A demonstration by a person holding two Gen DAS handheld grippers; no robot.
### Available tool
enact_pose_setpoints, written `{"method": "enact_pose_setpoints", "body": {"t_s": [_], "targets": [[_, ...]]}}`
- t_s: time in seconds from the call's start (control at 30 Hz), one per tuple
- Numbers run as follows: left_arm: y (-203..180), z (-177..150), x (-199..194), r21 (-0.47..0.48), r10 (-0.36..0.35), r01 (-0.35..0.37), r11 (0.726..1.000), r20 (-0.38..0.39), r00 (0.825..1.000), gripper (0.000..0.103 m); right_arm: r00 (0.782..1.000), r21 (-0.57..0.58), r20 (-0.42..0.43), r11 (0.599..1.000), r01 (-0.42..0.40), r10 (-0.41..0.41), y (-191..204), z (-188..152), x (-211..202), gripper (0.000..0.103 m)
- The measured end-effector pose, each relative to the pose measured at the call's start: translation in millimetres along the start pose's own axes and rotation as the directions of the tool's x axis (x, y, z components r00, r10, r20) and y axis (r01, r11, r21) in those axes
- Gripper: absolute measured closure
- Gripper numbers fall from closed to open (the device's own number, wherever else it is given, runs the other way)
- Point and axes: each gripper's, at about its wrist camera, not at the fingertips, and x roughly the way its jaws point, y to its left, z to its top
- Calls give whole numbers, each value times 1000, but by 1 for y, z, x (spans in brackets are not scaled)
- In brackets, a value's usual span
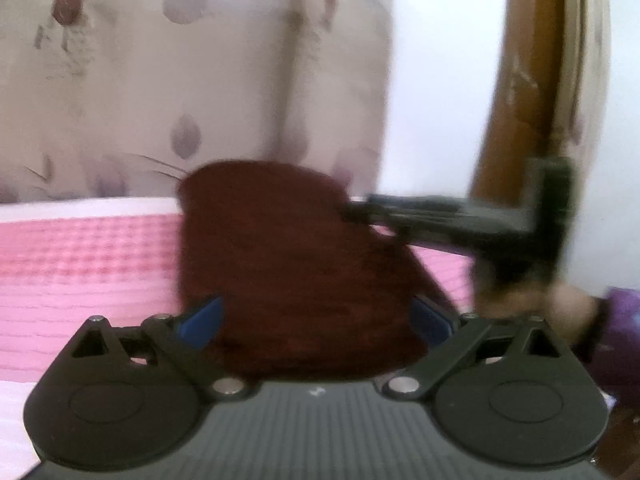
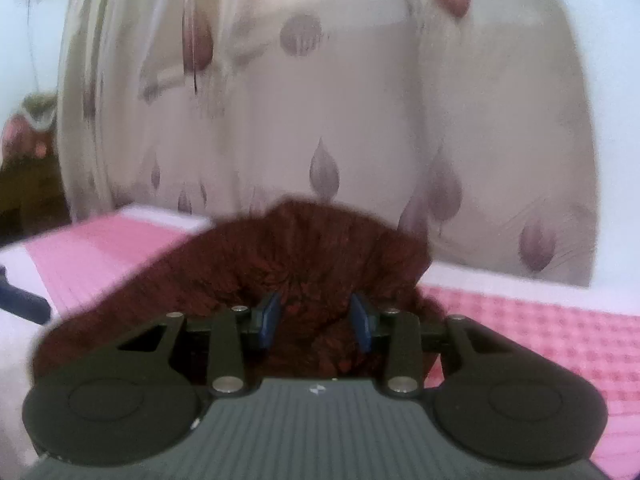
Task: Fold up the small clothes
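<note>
Blue-padded fingers (image 2: 271, 320) of the right gripper (image 2: 316, 320) stand partly apart with a bunched fold of the dark maroon knitted garment (image 2: 320, 248) filling the gap between them; the pads look to be pressing into the knit on both sides. Left wrist view: left gripper (image 1: 316, 320) has its blue pads (image 1: 202, 320) set wide, the same maroon cloth (image 1: 288, 264) draped between and over them; whether the pads actually bite on it cannot be told through the blur. Right gripper (image 1: 404, 212) also shows in this view, coming in from the right and meeting the garment's upper right edge, with the person's hand (image 1: 560, 300) and a purple sleeve (image 1: 620, 328) behind it.

Garment position: lifted off the surface, hanging between the two grippers.

Surface: pink checked, textured bed cover (image 1: 80, 264) with a white border (image 2: 520, 280) along its far edge.

Room: cream curtain printed with mauve leaf shapes (image 2: 324, 168) directly behind the bed; white wall (image 1: 432, 80) to its right; brown wooden frame (image 1: 516, 80) at far right, upright.

Count: garments 1; grippers 2; hands visible 1; curtains 1; bed covers 1.
</note>
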Motion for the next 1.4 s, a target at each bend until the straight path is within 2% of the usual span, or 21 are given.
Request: {"method": "enact_pose_setpoints", "body": {"t_s": [0.1, 0.23, 0.37, 0.6, 0.7, 0.77, 0.8, 0.83, 0.9, 0.97, 1.07, 1.13, 1.2, 1.3, 1.4], "targets": [[0, 2, -5, 26, 64, -64, 998, -8, 998, 3, 1000, -37, 15, 999, -8, 9, 23, -2, -27, 62], [2, 1, -11, 33, 104, -104, 994, -10, 995, 3, 997, -121, -40, 991, 59, -64, 52, -29, -46, 62], [-1, 0, -17, 47, 127, -127, 991, -12, 992, 3, 988, -36, -109, 994, 105, -109, 51, -49, -50, 62], [-3, 2, -24, 63, 151, -151, 987, -4, 988, 3, 974, -21, -180, 990, 137, -139, 54, -51, -39, 60], [-3, 3, -24, 64, 156, -155, 986, -14, 988, 3, 974, 16, -176, 989, 145, -140, 52, -51, -42, 50], [-3, 4, -23, 72, 167, -165, 984, -15, 986, 3, 984, 82, -130, 988, 134, -123, 47, -48, -51, 48], [-3, 5, -21, 76, 170, -168, 983, -16, 985, 3, 987, 106, -107, 985, 135, -123, 45, -47, -56, 37], [-2, 6, -20, 78, 172, -170, 982, -16, 985, 3, 987, 124, -87, 981, 148, -138, 44, -46, -62, 19], [2, 10, -16, 81, 168, -167, 983, -10, 986, 3, 990, 165, -46, 976, 141, -135, 40, -44, -73, 6], [11, 16, -9, 63, 136, -135, 989, -9, 991, 3, 993, 221, -45, 968, 117, -109, 30, -40, -75, 3], [47, 28, 11, -52, -9, 7, 999, -33, 999, 3, 995, 336, -87, 938, 82, -56, 5, -37, -66, 1], [74, 33, 30, -158, -101, 91, 983, -55, 993, 3, 990, 428, -142, 902, 60, 2, -16, -37, -51, 2], [98, 36, 56, -244, -188, 157, 957, -109, 976, 3, 985, 479, -166, 877, 40, 46, -32, -37, -36, 2], [130, 33, 95, -367, -282, 209, 907, -159, 946, 3, 979, 511, -186, 859, 28, 79, -45, -38, -16, 2], [154, 21, 126, -507, -410, 281, 815, -161, 898, 3, 967, 574, -209, 819, 3, 143, -60, -41, 4, 2]]}}
